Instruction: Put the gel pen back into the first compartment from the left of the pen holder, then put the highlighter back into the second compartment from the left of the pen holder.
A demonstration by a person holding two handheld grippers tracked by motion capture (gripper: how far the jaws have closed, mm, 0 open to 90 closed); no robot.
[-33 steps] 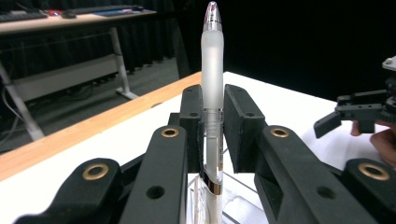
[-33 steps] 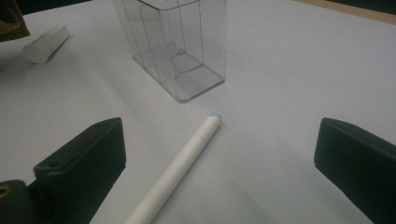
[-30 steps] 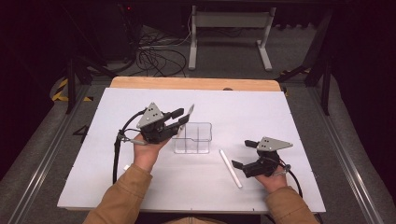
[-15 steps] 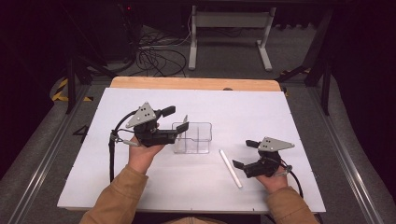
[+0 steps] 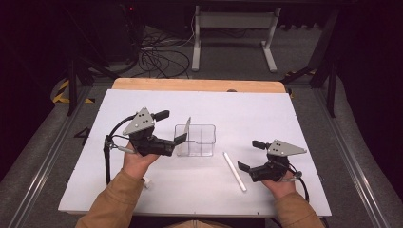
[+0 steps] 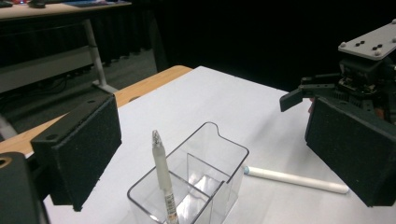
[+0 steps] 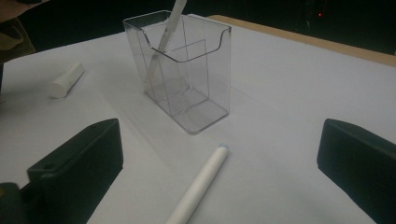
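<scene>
A clear plastic box [image 5: 205, 142] with dividers stands in the middle of the white board. A whitish pen [image 5: 187, 126] leans upright in its left compartment [image 6: 161, 173]. My left gripper [image 5: 171, 127] hovers just left of the box. Its jaws have just been opening and now stand open, with the pads off the pen. A second white pen [image 5: 235, 171] lies flat on the board to the right of the box [image 7: 198, 184]. My right gripper [image 5: 248, 155] rests by that pen's right side, open, with nothing held.
A small white cap [image 5: 147, 182] lies on the board [image 5: 285, 114] near the left sleeve [image 7: 65, 80]. A wooden table edge [image 5: 199, 84] runs behind the board. Cables and a desk frame stand on the floor beyond.
The left gripper let go of the pen, which now stands in the box. It opened and drew back to the left and up. The right gripper stayed put.
</scene>
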